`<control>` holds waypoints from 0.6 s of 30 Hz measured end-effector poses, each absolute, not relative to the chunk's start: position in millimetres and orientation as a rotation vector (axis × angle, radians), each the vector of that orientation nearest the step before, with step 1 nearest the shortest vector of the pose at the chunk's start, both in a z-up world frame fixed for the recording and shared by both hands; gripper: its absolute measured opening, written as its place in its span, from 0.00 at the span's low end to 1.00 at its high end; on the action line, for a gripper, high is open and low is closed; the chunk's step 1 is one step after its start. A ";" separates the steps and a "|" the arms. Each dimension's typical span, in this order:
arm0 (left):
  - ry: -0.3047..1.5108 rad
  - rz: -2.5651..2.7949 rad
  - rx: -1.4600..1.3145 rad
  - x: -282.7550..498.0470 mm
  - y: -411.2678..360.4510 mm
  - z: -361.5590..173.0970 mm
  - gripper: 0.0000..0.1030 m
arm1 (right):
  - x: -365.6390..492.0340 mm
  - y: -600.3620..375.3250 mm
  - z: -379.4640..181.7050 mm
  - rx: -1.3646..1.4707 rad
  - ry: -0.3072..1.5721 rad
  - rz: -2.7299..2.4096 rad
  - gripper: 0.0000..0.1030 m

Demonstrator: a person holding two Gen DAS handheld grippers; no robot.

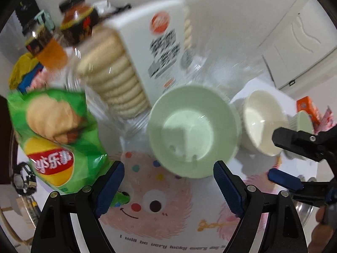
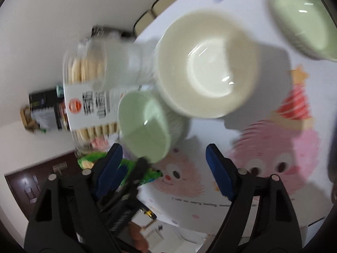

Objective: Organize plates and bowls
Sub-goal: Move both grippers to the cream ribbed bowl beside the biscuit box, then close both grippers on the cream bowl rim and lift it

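Three round, smooth bowls sit on the surface point(image 1: 160, 227), covered by a cartoon-printed cloth: a pale green bowl point(image 1: 192, 131), a cream bowl point(image 1: 262, 124) just right of it, and a second green bowl point(image 2: 303, 14) further off. Left gripper point(image 1: 168, 185), ribbed blue pads spread, holds nothing before the green bowl. Right gripper point(image 2: 164, 166) likewise gapes empty. A glossy crisp bag point(image 1: 52, 135) and clear biscuit tub point(image 1: 134, 63) stand beside.

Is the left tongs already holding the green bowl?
No. The left tongs are open, and the green bowl sits on the table ahead of their tips, not between them.
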State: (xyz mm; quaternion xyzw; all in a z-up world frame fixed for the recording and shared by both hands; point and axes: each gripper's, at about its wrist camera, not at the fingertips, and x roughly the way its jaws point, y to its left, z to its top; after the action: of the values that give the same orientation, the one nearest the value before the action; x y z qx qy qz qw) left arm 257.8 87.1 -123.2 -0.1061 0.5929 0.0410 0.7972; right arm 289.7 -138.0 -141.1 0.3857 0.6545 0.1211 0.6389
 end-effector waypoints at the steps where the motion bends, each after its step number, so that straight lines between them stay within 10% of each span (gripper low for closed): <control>1: 1.260 0.078 -0.222 259.3 82.6 -117.7 0.86 | 288.6 -148.0 -139.3 0.898 1.482 0.256 0.80; 18: 1.248 -0.326 -0.002 307.9 -36.5 -119.1 0.86 | 304.8 -204.5 -167.4 1.014 1.447 0.138 0.70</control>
State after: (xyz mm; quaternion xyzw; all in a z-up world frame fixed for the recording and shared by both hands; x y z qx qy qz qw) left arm 307.9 -36.5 -119.1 -0.0011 0.5818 -0.1518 0.7990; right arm 304.8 -204.5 -167.4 0.4433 0.6324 0.0603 0.6324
